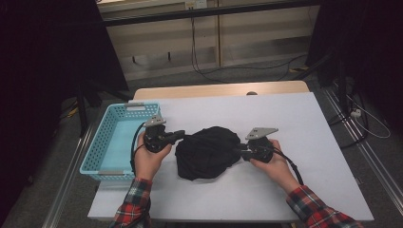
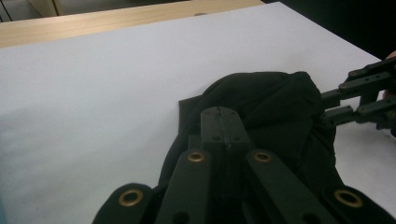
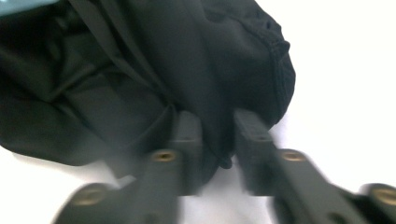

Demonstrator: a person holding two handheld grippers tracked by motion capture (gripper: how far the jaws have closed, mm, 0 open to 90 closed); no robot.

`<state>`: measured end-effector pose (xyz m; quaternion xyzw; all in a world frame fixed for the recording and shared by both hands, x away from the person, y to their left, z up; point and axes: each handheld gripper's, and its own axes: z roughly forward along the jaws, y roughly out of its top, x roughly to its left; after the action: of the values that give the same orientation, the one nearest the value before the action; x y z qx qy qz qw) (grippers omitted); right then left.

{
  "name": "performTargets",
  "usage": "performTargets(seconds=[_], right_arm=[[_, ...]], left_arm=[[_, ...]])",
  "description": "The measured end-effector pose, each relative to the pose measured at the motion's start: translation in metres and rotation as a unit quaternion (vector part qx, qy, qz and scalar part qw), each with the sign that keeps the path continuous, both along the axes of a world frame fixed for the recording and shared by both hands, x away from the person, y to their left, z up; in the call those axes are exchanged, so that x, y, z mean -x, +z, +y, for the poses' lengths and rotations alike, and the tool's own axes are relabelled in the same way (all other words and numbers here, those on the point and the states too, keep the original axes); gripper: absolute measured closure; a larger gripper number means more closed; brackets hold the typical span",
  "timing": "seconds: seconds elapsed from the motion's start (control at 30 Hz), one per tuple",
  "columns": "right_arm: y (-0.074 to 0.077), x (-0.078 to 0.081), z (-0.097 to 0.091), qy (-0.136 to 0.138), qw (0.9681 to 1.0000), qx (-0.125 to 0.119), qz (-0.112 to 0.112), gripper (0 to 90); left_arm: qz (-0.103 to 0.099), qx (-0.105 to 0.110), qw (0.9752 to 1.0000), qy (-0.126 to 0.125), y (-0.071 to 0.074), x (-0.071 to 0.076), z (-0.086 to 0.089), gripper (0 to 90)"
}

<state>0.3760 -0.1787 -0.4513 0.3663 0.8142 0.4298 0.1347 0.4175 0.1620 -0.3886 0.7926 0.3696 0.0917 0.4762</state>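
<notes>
Black cloth (image 1: 207,152) lying bunched on table (image 1: 294,118), being gripped by shut left tongs (image 1: 183,135); right tongs (image 1: 240,152) being pinched on opposite edge; basket (image 1: 102,137) waiting, nothing folded yet

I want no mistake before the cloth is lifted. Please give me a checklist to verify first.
1. Left gripper shut at the black cloth: ok; whether fabric is pinched, cannot tell.
2. Right gripper has a fold between its jaws: ok.
3. Right jaws pressing firmly: cannot tell, picture blurred.
4. Grippers at opposite sides of the cloth: ok.
5. Blue basket open beside the cloth: ok.
</notes>
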Motion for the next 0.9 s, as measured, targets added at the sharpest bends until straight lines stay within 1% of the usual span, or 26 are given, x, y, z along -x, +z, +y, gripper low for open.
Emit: performTargets(seconds=[0.03, 0.07, 0.13, 0.2, 0.27, 0.3, 0.37, 0.43, 0.47, 0.53, 0.6, 0.63, 0.67, 0.73, 0.77, 0.8, 0.83, 0.9], right_arm=[[0.001, 0.0, -0.002, 0.003, 1.0, -0.004, 0.002, 83.6], [0.002, 0.0, -0.003, 0.003, 1.0, -0.005, 0.004, 84.8], [0.005, 0.0, -0.007, -0.009, 0.9999, -0.011, -0.003, 85.8], [0.01, 0.001, -0.013, -0.014, 0.9996, -0.026, 0.0, 86.2], [0.017, 0.004, -0.021, -0.022, 0.9989, -0.041, 0.001, 86.4], [0.019, 0.006, -0.024, -0.024, 0.9987, -0.045, 0.0, 86.4], [0.026, 0.011, -0.031, -0.028, 0.9983, -0.05, -0.006, 86.6], [0.032, 0.018, -0.039, -0.029, 0.9976, -0.062, -0.009, 86.7], [0.033, 0.02, -0.041, -0.029, 0.9976, -0.062, -0.008, 86.7], [0.036, 0.026, -0.048, -0.028, 0.9979, -0.058, -0.008, 86.7], [0.035, 0.029, -0.053, -0.037, 0.9976, -0.059, -0.005, 86.4], [0.034, 0.029, -0.054, -0.041, 0.9975, -0.058, -0.006, 85.1], [0.032, 0.028, -0.055, -0.052, 0.9972, -0.053, -0.007, 84.4], [0.027, 0.022, -0.053, -0.056, 0.9973, -0.047, -0.005, 82.8], [0.024, 0.019, -0.051, -0.063, 0.9969, -0.047, -0.004, 77.6], [0.02, 0.015, -0.049, -0.075, 0.996, -0.048, -0.003, 75.5], [0.018, 0.013, -0.047, -0.077, 0.9959, -0.047, -0.001, 74.9], [0.015, 0.012, -0.046, -0.085, 0.995, -0.051, 0.005, 64.0]], left_arm=[[0.002, 0.001, 1.0, -0.001, -0.001, 0.0, -0.001, 90.0], [0.002, 0.0, 1.0, -0.003, -0.001, 0.0, -0.001, 90.0], [0.001, -0.002, 1.0, -0.005, -0.002, 0.001, -0.003, 90.0], [0.003, -0.001, 1.0, -0.009, -0.002, 0.003, -0.004, 90.0], [0.003, -0.002, 0.9999, -0.014, -0.002, 0.004, -0.007, 90.0], [0.0, -0.003, 0.9998, -0.021, -0.001, 0.005, -0.009, 90.0], [0.001, 0.0, 0.9997, -0.026, -0.001, 0.005, -0.014, 90.0], [0.0, 0.001, 0.9994, -0.034, 0.0, 0.005, -0.02, 90.0], [0.001, 0.004, 0.9993, -0.037, 0.0, 0.005, -0.023, 90.0], [-0.002, -0.001, 0.9991, -0.042, -0.001, 0.003, -0.029, 90.0], [-0.002, -0.005, 0.9991, -0.042, -0.003, -0.001, -0.034, 90.0], [-0.002, -0.011, 0.9991, -0.041, -0.004, -0.004, -0.036, 90.0], [-0.002, -0.011, 0.9992, -0.037, -0.005, -0.005, -0.037, 90.0], [0.001, -0.019, 0.9994, -0.03, -0.006, -0.01, -0.036, 90.0], [-0.001, -0.024, 0.9995, -0.02, -0.007, -0.012, -0.035, 90.0], [-0.002, -0.03, 0.9994, -0.016, -0.007, -0.013, -0.033, 90.0], [0.001, -0.029, 0.9995, -0.011, -0.008, -0.015, -0.03, 90.0], [0.003, -0.03, 0.9995, 0.002, -0.009, -0.017, -0.025, 90.0]])
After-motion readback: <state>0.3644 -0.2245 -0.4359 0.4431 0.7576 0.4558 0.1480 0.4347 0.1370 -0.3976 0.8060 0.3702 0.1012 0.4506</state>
